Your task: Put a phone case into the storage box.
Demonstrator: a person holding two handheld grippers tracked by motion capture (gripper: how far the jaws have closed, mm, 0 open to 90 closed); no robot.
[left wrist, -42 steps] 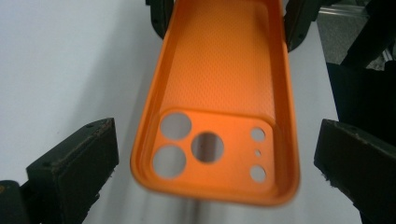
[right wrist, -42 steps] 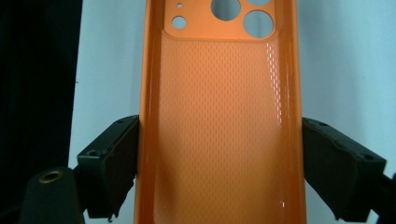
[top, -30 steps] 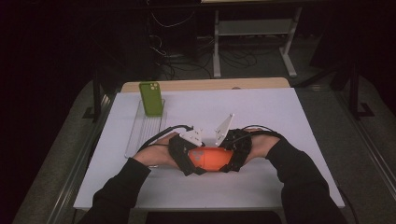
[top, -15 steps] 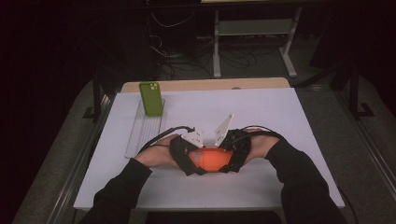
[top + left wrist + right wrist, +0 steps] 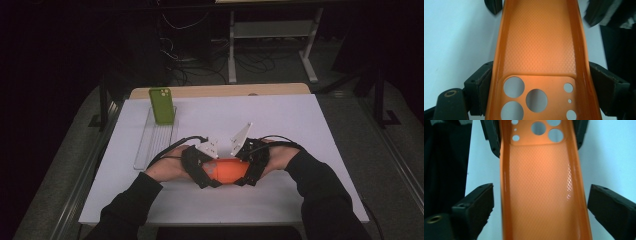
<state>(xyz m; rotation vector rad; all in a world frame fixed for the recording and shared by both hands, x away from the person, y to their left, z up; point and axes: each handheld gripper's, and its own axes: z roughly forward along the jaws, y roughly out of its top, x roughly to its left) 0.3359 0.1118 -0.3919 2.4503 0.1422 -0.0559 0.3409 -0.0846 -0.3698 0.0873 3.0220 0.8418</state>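
Both forearms come in from the near edge of the white desk (image 5: 300, 125) and bend inward, so the two hands meet near its middle, facing each other with an orange phone case (image 5: 227, 171) between them. The case lies open side up, with its camera cut-outs at the end by the left tongs (image 5: 536, 82).

In the left gripper view, the left tongs' jaws have just been closing, and their pads press the case's two long walls at the cut-out end, holding it. In the right gripper view, the right tongs (image 5: 540, 202) straddle the other end; their jaws have just been opening and stand clear of both walls, with the case between them untouched.

Farther back on the left, a green phone (image 5: 162, 105) stands upright on a clear tray (image 5: 150, 145), well apart from the hands.
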